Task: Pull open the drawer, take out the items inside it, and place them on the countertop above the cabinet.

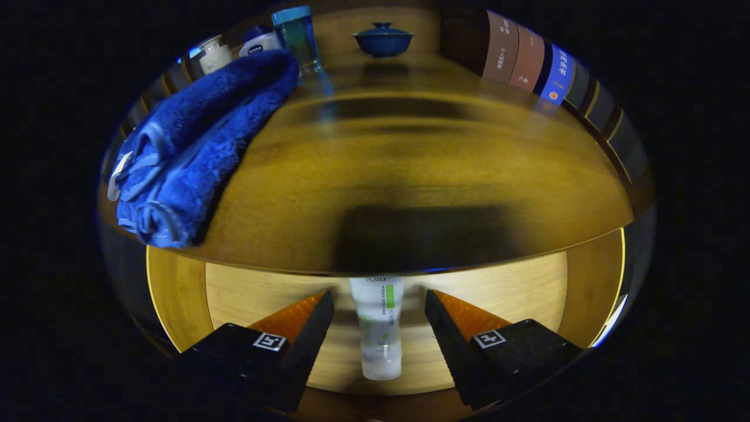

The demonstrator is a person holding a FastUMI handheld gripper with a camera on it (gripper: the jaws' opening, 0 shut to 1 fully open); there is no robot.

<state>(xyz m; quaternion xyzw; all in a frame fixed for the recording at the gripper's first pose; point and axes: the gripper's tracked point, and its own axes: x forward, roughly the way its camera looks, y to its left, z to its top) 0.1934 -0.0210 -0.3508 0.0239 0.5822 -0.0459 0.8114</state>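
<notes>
Tongs (379, 310) wide open, holding nothing; fingers straddle a white tube (381, 328) with clear gaps each side, no contact. Tube lies in the open drawer (176, 293), lengthwise between the fingers, far end under the countertop's (410, 164) front edge. Drawer pull looks done; no other item visible in the drawer, though its back part is hidden. Blue towel (193, 152) sits at the countertop's left edge, bottles (296, 35) and a lidded bowl (382, 40) at the back, books (530, 58) back right. Left: grab tube, place it up top.
</notes>
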